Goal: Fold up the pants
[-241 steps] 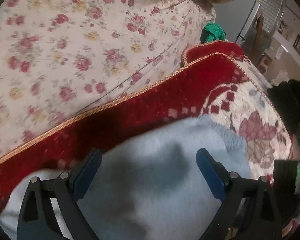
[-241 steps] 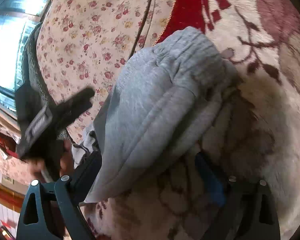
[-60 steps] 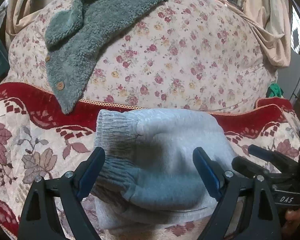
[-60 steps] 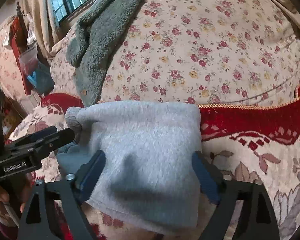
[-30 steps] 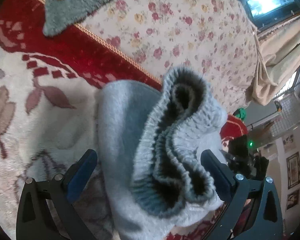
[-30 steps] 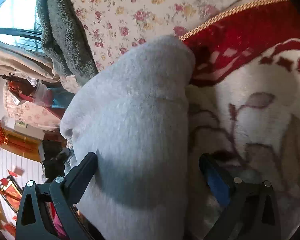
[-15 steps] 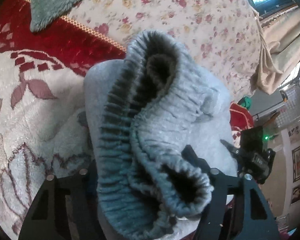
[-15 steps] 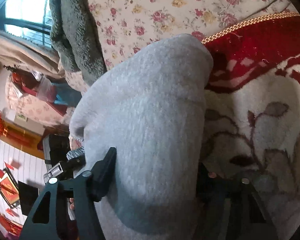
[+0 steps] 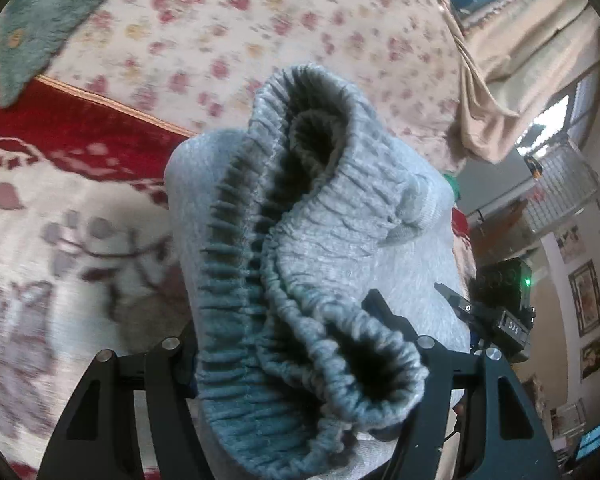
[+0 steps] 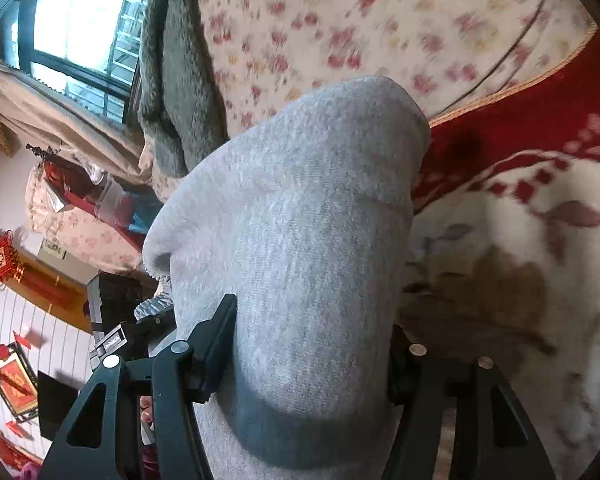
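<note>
Lifting stage: folded grey pants (image 9: 300,264), bundled, held off the red patterned blanket (image 9: 80,216). Left gripper (image 9: 296,344) clamps the ribbed cuff end; right gripper (image 10: 312,344) clamps the smooth end. Next: set down level, release together.

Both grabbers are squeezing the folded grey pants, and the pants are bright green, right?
Not quite. Both grabbers do squeeze the bundle: the left gripper on the ribbed end, the right gripper on the smooth end. But the pants are light grey, not bright green, as the right wrist view shows clearly.
</note>
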Available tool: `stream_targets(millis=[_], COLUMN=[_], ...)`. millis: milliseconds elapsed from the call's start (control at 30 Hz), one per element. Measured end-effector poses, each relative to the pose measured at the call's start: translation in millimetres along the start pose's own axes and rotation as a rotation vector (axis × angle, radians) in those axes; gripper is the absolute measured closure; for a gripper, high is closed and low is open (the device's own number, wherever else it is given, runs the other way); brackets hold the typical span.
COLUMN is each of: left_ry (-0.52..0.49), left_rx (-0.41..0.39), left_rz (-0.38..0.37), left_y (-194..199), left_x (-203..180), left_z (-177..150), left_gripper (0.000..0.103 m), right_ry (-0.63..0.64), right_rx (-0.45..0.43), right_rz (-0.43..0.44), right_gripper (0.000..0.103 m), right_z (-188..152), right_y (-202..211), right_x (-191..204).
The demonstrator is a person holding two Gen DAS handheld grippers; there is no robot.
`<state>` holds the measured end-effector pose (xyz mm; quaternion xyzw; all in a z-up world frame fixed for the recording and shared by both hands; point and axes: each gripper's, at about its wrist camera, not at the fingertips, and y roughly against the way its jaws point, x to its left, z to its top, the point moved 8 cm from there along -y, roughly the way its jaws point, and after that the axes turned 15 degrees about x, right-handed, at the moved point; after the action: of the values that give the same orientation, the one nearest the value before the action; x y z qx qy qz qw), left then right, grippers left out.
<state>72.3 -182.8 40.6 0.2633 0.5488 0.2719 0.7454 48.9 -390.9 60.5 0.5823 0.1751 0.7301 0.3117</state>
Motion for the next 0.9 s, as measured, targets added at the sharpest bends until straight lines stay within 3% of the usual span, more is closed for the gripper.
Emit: stream_targets(millis=[267,600,667,767,900], left_ry=[-0.008,-0.034,-0.048,-0.059,-0.07], left_rx=[0.07,0.075,0.064,0.043,-0.006], left_rz=[-0.009,0.08,0.095,0.14,0.264], left_y=[-68.3,-100.4,-103.4,-105.3,-92.4], left_x=[-35.0,-39.9,-40.8,-41.3,-39.2], left_z=[-10.1,-27.0,-30.4,-31.7,-32.9], left_gripper=[0.037,0.036,0.031,0.016,0.01], right_ry=[-0.074,-0.135,-0.17,-0.198,-0.172], right_rx=[-0.029,0.004,0.02,0.01,-0.07], right_rz=[-0.073,-0.043,-0.049,-0.146,-0.333], right_gripper=[0.038,0.036,0.026,0.012,0.012], right_z=[-24.6,-37.8,-38.0,-36.2,-40.2], right_y=[56.3,52.3,49.9,55.8,85.0], right_x=[-60.5,-113.2,-121.0,-126.0,-116.3])
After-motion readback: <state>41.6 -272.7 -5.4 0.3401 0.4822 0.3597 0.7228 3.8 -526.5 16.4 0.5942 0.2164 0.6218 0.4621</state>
